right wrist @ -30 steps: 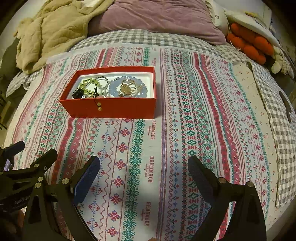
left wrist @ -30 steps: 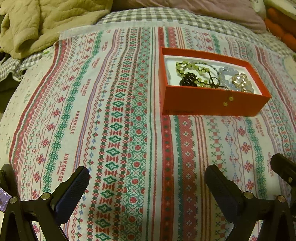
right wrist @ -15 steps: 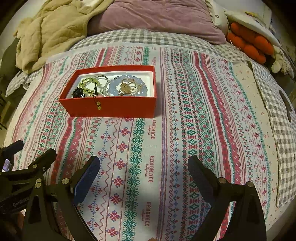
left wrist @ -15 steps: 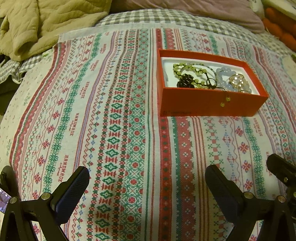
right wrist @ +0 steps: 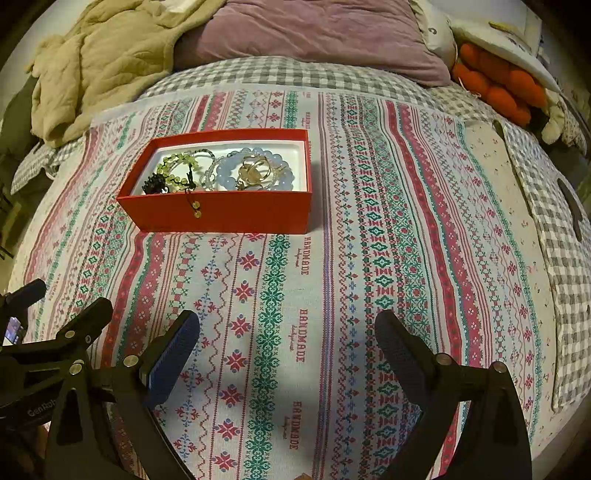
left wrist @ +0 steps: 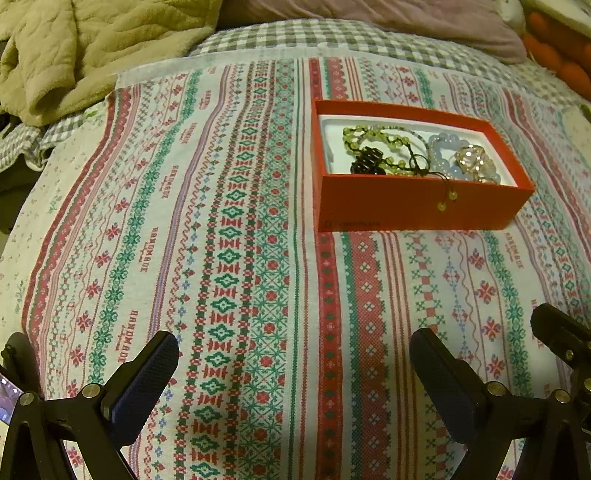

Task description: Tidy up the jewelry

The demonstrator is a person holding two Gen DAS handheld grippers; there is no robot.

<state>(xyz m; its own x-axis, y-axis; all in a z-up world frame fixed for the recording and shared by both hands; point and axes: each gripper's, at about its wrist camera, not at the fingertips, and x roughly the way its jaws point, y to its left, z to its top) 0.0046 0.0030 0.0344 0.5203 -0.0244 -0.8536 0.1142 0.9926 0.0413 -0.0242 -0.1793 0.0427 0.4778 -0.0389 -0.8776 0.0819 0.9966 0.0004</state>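
An open red box (left wrist: 417,208) (right wrist: 229,214) sits on the patterned cloth. Inside its white lining lie a green bead strand (left wrist: 373,138) (right wrist: 173,166), a black piece (left wrist: 367,162) (right wrist: 153,183), a pale blue bead bracelet (left wrist: 443,157) (right wrist: 229,173) and gold-toned rings (left wrist: 471,158) (right wrist: 258,170). A cord with two small beads (left wrist: 447,199) (right wrist: 197,208) hangs over the box's near wall. My left gripper (left wrist: 293,354) is open, well short of the box and to its left. My right gripper (right wrist: 286,336) is open too, nearer than the box, with nothing between its fingers.
The striped cross-stitch cloth (left wrist: 229,258) covers a checked bedspread (right wrist: 280,74). A beige quilted blanket (left wrist: 85,48) is bunched at the back left, a mauve pillow (right wrist: 314,33) at the back, orange cushions (right wrist: 498,85) at the back right. A floral panel (right wrist: 495,177) lies right.
The box sits slightly lower and a little further left in the left wrist view; the left gripper has drifted a little. The right view is nearly unchanged. Both grippers stay open.
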